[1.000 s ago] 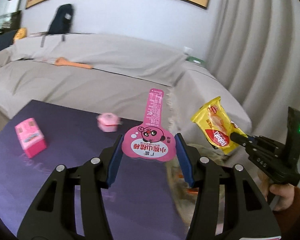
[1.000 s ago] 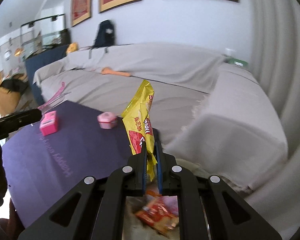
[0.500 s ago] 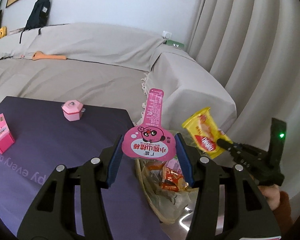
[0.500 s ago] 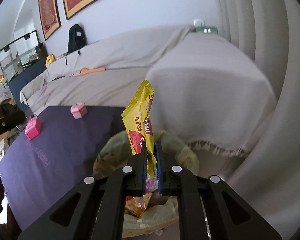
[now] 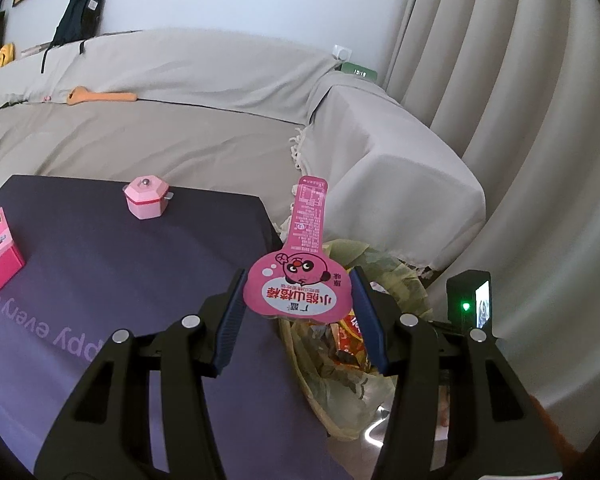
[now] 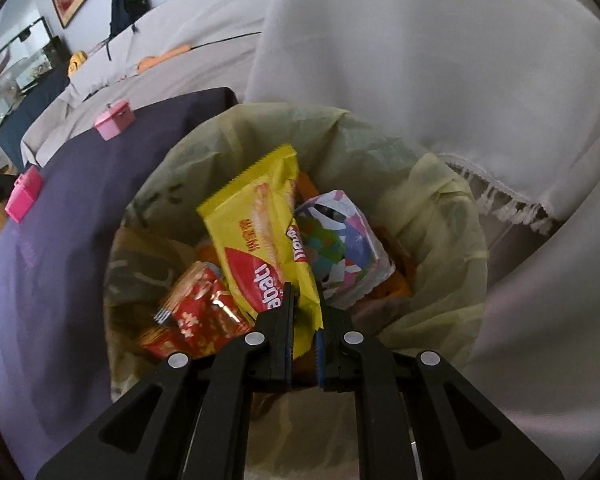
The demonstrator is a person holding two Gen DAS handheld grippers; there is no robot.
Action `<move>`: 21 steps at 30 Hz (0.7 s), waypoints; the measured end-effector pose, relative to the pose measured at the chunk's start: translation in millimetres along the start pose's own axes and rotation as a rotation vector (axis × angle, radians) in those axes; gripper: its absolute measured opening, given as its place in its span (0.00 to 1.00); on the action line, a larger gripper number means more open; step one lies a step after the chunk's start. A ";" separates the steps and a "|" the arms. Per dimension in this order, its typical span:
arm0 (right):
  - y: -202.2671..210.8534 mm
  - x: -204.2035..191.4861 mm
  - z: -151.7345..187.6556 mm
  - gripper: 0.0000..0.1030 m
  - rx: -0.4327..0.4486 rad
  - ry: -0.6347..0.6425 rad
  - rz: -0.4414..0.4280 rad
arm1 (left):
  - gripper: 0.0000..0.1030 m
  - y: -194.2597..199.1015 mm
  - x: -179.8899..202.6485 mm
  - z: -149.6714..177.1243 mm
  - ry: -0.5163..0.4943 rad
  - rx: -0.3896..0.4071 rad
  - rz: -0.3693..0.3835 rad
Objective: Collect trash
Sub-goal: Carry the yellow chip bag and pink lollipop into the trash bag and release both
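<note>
Both claws are now arriving at the trash bag [image 6: 432, 184], having swung away from the sofa [image 5: 180, 136] over the last second. Right claw [image 6: 303, 308] is pointing down into the bag mouth and is gripping the yellow wrapper [image 6: 256, 236] by its lower edge, jaws pinched nearly together on it. The wrapper is hanging inside the rim, above a red packet [image 6: 200, 312] and a patterned packet [image 6: 340, 248] already lying in the bag. Judged from this, the wrapper is placed for dropping; opening the jaws should suffice.

Left claw [image 5: 298, 292] is clenching the pink lollipop-shaped wrapper [image 5: 300, 280] across its round end, with the long tab standing upward. It is hovering over the corner of the purple surface [image 5: 100, 280], just beside the bag, not yet over the opening.

Clearance: the bag rim is sitting close against the surface edge on one side and the draped sofa arm on the other. Two pink boxes [image 5: 146, 200] are standing well apart from both claws.
</note>
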State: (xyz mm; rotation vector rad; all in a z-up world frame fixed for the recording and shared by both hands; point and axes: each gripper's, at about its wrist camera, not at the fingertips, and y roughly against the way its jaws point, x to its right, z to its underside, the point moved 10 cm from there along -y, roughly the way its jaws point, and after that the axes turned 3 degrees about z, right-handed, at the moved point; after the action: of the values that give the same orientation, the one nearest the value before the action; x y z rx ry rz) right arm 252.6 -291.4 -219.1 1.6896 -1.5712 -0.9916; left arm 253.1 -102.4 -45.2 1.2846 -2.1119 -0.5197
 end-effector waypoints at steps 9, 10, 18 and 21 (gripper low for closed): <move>16.1 -4.0 -3.9 0.11 0.046 -0.013 -0.041 | 0.47 -13.9 -1.6 13.7 0.000 -0.035 0.016; 20.3 -4.1 -4.7 0.15 0.055 -0.016 -0.044 | 0.47 -16.0 -2.0 15.6 0.002 -0.040 0.017; 60.4 -8.2 -15.3 0.33 0.143 -0.009 -0.074 | 0.47 -31.6 -4.4 33.2 0.015 -0.086 0.033; 71.0 -5.8 -19.6 0.34 0.171 -0.009 -0.065 | 0.47 -33.0 -2.3 37.9 0.005 -0.094 0.042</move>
State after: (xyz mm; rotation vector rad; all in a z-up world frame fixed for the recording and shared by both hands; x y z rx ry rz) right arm 231.6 -293.7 -148.2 1.8646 -1.6565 -0.9198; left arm 249.9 -114.6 -94.0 1.1853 -2.0803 -0.5896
